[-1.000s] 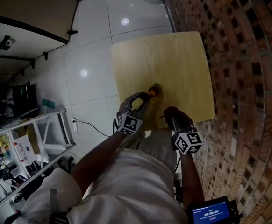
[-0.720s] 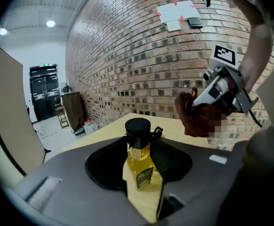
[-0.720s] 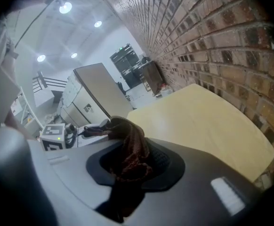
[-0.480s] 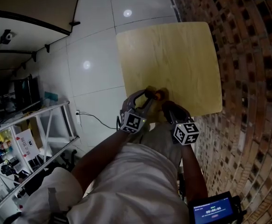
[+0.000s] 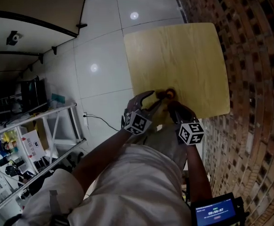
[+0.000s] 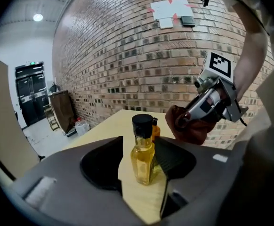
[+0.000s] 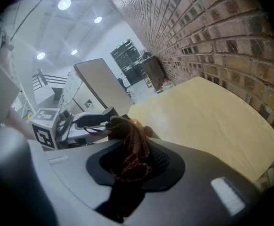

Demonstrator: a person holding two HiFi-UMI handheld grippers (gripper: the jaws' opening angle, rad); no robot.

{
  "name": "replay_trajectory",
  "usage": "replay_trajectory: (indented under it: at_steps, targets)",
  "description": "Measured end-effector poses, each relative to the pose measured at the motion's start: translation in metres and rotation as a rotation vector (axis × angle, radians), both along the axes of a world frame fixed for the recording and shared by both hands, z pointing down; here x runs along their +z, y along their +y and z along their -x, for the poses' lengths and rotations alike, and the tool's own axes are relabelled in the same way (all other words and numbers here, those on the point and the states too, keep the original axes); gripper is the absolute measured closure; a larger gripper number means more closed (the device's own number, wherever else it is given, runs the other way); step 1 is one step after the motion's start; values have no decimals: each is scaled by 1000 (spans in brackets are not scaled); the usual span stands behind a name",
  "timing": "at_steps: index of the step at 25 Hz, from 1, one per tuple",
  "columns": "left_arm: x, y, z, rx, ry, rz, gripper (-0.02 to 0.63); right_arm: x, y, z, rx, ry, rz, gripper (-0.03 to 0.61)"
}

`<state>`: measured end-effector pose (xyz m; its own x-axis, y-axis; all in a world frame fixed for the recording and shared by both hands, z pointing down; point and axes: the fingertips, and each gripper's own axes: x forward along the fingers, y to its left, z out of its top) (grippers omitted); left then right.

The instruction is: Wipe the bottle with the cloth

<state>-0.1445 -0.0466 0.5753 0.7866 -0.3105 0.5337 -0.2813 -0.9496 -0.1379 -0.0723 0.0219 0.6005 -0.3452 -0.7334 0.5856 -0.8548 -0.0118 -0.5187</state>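
A small bottle [image 6: 142, 159] of yellow liquid with a black cap stands upright on the wooden table [image 5: 184, 55], near its front edge. My left gripper [image 6: 139, 141] has it between its jaws, which have just been opening. Bare table shows between the left jaw and the glass, and the right jaw is close beside it. A small orange thing [image 6: 155, 129] peeks out behind the bottle. My right gripper [image 7: 132, 145] is shut on a dark red-brown cloth [image 7: 130, 159]. In the left gripper view this cloth [image 6: 196, 133] hangs just right of the bottle. From the head view both grippers meet at the bottle [image 5: 168, 94].
A brick wall [image 5: 254, 79] runs along the table's right side. White floor tiles [image 5: 99, 79] lie to the left, with a metal shelf rack [image 5: 33, 140] of small items further left. The person's lap is right at the table's front edge.
The right gripper with the cloth has come down and closer to the bottle. The left gripper's jaws stand wider around the bottle than before.
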Motion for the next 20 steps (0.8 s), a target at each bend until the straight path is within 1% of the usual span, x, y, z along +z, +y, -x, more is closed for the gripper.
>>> replay_trajectory:
  at_steps: [1,3,4,5,6,7,8,9,11,12,13,15,17,18,20]
  targets:
    - [-9,4,-2,49,-12,-47,362,1,1,0,5,5,0,492]
    - [-34,15,-17,197,-38,-165,292,5,2,-1,0,30,-2,492]
    - [-42,18,-30,266,-49,-198,269,9,1,-1,-10,53,-2,492]
    - [-44,16,-44,314,-61,-196,244,14,0,-3,-21,78,0,492]
    - [-38,12,-58,344,-79,-166,232,21,0,-4,-27,98,7,492]
    - [-28,7,-69,370,-102,-132,180,29,1,-5,-25,109,18,491]
    - [-21,4,-77,405,-126,-114,171,34,2,-5,-17,109,28,491]
    - [-19,4,-81,451,-148,-117,171,37,3,-4,-5,104,34,491]
    - [-27,9,-79,550,-177,-156,172,35,0,-4,16,98,27,491]
    - [-34,12,-74,586,-185,-171,173,33,-1,-5,23,97,20,491]
    - [-40,14,-69,611,-194,-180,191,32,0,-6,30,95,15,491]
    - [-48,15,-58,641,-224,-204,270,34,6,-10,56,84,12,491]
    - [-48,12,-51,670,-284,-240,377,39,14,-11,93,72,12,491]
    - [-44,12,-48,685,-321,-250,384,42,18,-9,107,67,10,491]
    - [-31,14,-46,711,-386,-239,399,46,23,-4,122,62,5,491]
